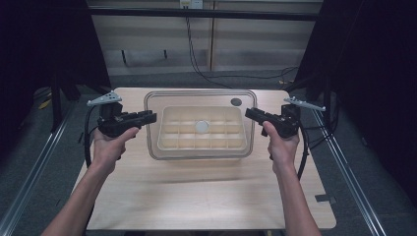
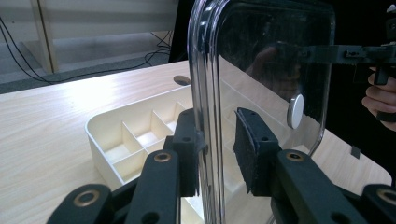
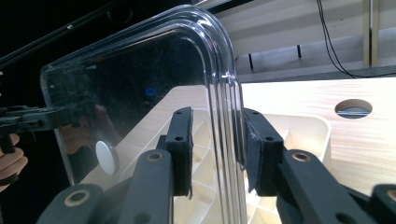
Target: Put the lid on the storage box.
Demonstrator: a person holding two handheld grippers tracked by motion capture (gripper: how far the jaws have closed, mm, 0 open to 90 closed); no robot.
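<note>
While the left gripper [image 1: 150, 117] and right gripper [image 1: 251, 114] each clamp an end of the clear rectangular plastic lid [image 1: 196, 96] at frame centre, above the cream compartmented plastic box [image 1: 169, 140], lifting evenly should keep it level.

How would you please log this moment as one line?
left gripper: shut on clear lid | right gripper: shut on clear lid | lid: above divided tray
</note>
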